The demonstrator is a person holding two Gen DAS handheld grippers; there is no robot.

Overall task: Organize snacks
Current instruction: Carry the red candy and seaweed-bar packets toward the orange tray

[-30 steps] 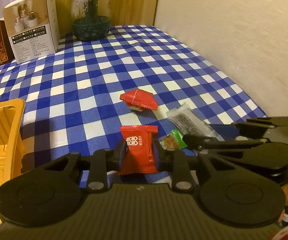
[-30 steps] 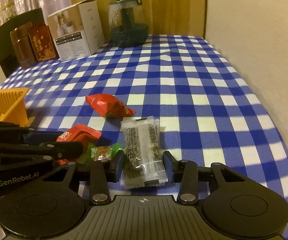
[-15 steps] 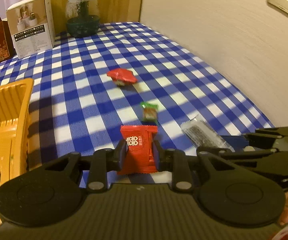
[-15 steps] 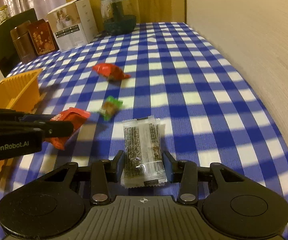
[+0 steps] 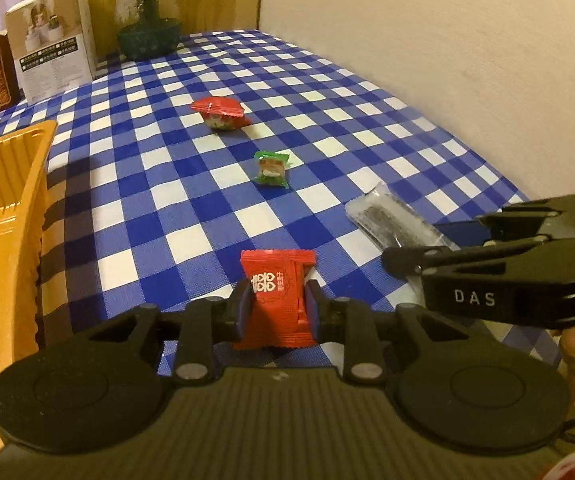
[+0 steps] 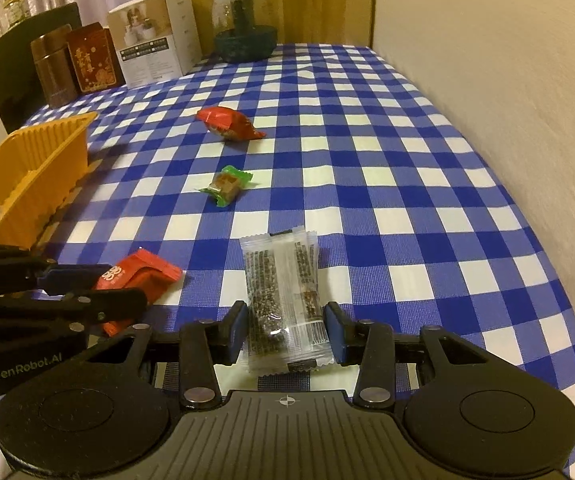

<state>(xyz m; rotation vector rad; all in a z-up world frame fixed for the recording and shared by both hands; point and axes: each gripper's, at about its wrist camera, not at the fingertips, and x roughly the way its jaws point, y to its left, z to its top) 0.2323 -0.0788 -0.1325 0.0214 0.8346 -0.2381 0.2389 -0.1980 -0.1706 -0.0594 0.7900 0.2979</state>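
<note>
In the left wrist view, the left gripper [image 5: 277, 312] has its jaws closed flat against both sides of the red packet [image 5: 276, 300], holding it upright and clear of the checked counter [image 5: 135, 200], with the orange tray [image 5: 3, 216] just to its left as the likely drop point. In the right wrist view, the right gripper [image 6: 286, 330] jaws are clamped on the lower end of the clear sesame bar packet [image 6: 283, 300], carried lengthwise. The green candy [image 6: 227, 185] and the red snack bag [image 6: 229, 123] lie loose on the counter ahead, apart from each other and uncollected.

Two snacks gripped — two [image 5: 272, 167] loose
</note>
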